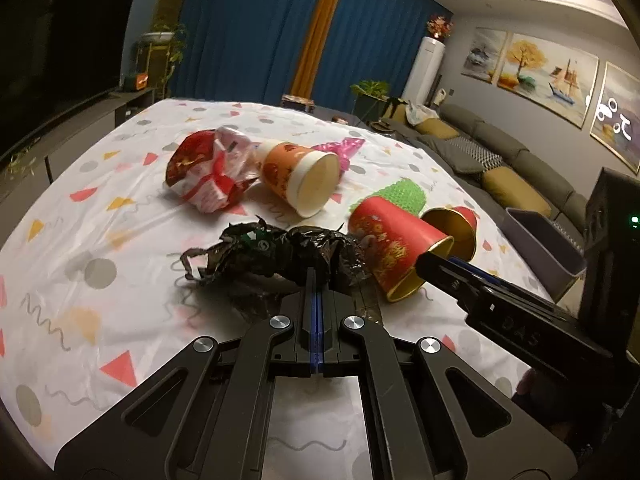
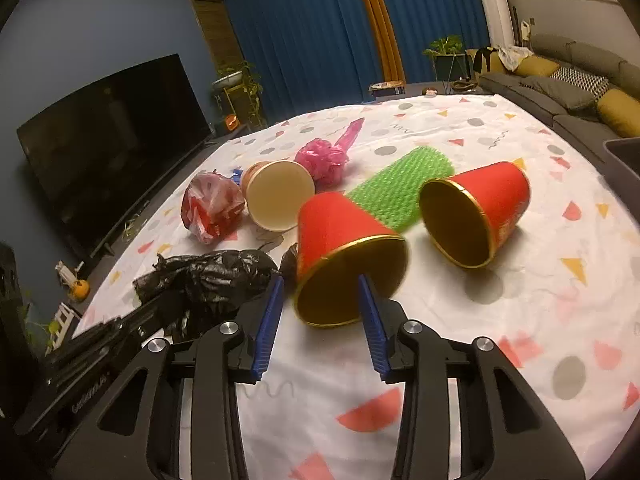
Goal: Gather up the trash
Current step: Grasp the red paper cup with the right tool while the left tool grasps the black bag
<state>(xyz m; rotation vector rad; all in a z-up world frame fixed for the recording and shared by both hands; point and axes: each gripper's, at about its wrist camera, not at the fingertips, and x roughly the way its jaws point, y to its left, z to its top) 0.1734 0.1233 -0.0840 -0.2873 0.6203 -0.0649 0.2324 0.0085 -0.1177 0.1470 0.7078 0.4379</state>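
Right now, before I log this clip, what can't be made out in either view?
- Left wrist view: whether the closed jaws of the left gripper really pinch the black bag; the fingers cover the contact.
- Right wrist view: the near red cup has a motion-blurred rim, so contact with the right gripper is unclear.
- Both views: the grey bin is cut off, contents unseen.

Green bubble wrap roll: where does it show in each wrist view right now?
Left wrist: the green bubble wrap roll lies right of centre, behind the near red cup.
Right wrist: the roll lies centre, between both red cups.
Shared landmark: the black bag.
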